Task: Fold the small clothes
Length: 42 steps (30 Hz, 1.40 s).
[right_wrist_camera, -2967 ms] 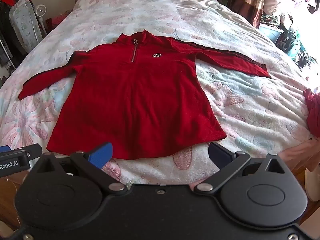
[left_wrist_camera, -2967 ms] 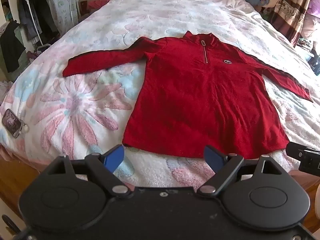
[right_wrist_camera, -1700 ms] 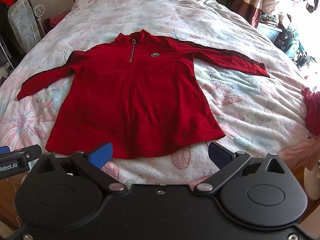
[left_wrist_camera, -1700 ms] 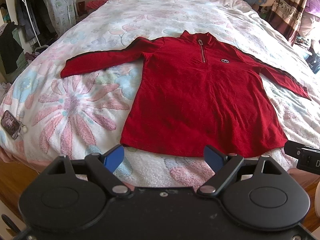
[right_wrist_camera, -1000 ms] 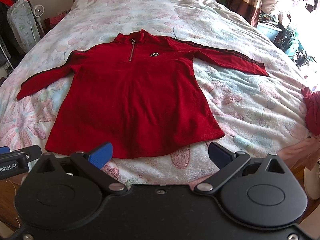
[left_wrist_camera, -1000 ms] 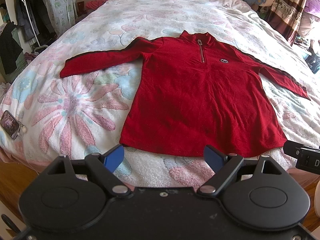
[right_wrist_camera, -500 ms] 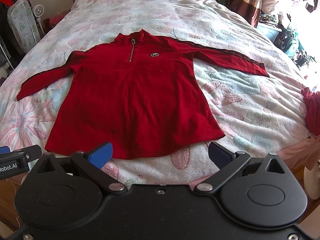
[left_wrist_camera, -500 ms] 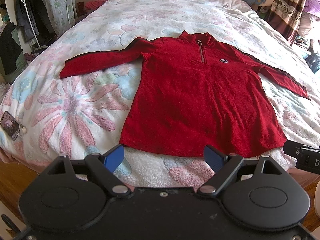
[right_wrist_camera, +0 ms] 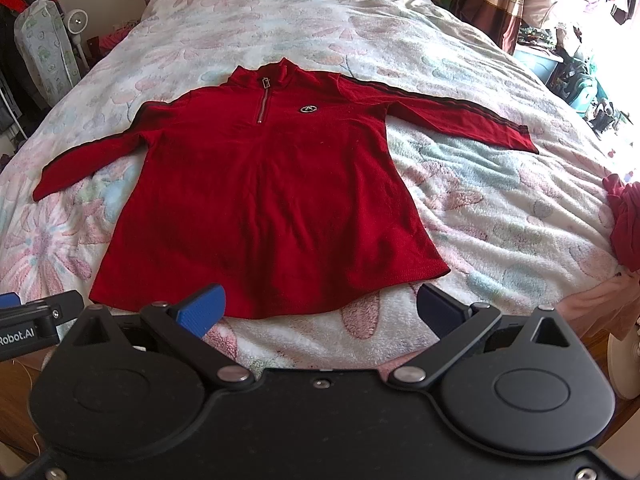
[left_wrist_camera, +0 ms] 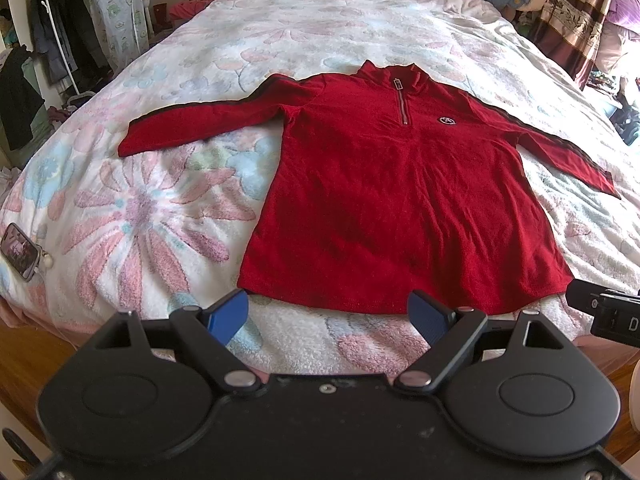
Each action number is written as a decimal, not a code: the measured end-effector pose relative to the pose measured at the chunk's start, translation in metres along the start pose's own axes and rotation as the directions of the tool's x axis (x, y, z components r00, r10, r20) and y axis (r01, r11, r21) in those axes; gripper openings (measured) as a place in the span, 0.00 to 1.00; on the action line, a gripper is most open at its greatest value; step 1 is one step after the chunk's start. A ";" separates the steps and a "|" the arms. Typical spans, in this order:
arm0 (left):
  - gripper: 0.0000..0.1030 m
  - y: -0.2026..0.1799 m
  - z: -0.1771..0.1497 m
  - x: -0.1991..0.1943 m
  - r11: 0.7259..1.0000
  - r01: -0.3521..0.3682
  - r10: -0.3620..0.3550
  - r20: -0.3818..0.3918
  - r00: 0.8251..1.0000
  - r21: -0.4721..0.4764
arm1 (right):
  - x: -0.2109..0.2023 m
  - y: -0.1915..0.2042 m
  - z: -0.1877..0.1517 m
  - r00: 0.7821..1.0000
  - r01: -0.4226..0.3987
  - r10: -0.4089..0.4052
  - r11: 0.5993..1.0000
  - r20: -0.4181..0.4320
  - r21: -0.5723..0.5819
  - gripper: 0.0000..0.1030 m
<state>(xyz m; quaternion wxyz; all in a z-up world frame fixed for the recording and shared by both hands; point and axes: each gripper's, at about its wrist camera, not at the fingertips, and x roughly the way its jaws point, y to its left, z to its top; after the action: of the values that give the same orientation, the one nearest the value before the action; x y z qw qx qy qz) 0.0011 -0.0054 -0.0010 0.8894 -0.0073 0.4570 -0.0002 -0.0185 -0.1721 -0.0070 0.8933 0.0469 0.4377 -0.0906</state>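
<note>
1. Through the left wrist camera we see our left gripper (left_wrist_camera: 327,314) low in the frame, its two blue-tipped fingers spread wide and holding nothing. It hovers just short of the bottom hem of a red pullover (left_wrist_camera: 396,208), which lies flat and face up on a flowery bedspread (left_wrist_camera: 132,216). Both sleeves stretch out to the sides, and the collar and zip point away from us. A phone (left_wrist_camera: 19,251) rests near the bed's left edge. Compared with three seconds ago, almost nothing has changed: the view has barely drifted, and the pullover has not been touched.

2. Through the right wrist camera we see our right gripper (right_wrist_camera: 320,312) also wide open and empty, close to the hem, its left tip over the edge of the fabric. A second red garment (right_wrist_camera: 626,224) sits bunched at the bed's right edge, well apart from the pullover.

3. We judge that folding has not begun. The long pause suggests we are lined up for a first grasp, probably at a sleeve or the hem.
</note>
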 end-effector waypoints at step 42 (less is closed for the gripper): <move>0.81 0.380 0.110 0.315 0.373 0.321 0.155 0.399 0.904 -0.871 | 0.209 0.085 0.137 0.967 -0.028 0.039 0.999 0.252 -0.047 1.00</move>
<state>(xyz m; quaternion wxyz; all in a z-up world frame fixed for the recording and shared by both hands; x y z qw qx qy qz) 0.2711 0.3742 -0.1979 0.8054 -0.5255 0.1759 0.2103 0.2305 -0.1367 -0.0881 0.9440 0.0234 0.3213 -0.0713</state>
